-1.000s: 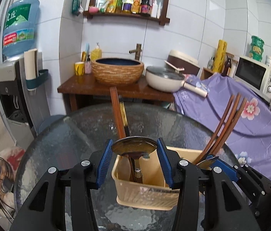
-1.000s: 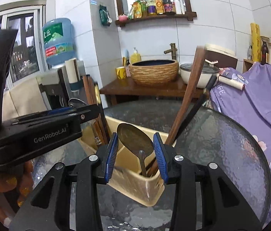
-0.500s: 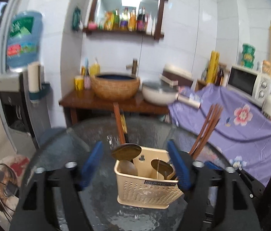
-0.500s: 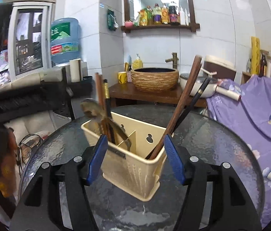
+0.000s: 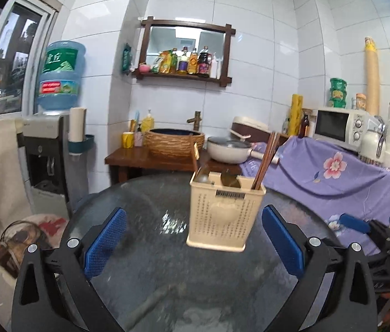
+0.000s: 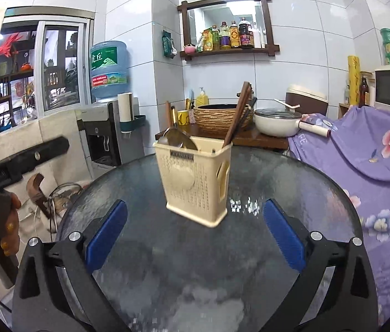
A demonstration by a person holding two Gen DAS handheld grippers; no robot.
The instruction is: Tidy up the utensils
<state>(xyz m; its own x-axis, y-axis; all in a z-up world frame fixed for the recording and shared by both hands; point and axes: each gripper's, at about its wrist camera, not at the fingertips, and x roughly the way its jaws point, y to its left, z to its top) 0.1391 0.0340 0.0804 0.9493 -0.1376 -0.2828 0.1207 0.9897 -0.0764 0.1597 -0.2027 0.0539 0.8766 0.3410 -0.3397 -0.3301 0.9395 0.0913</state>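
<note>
Beige plastic utensil caddy (image 5: 226,210) stands upright on the round glass table (image 5: 145,213), holding spoons (image 6: 178,138) and wooden chopsticks (image 6: 238,113). Both the left gripper (image 5: 193,244) and the right gripper (image 6: 195,233) are opening wide with nothing between the pads. Risk seems low now; a careless return could clip the tall chopsticks and tip the light caddy on the slick glass. A second earlier each gripper pinched a spoon right over the caddy; now the spoons sit inside and both grippers are well back from it.
</note>
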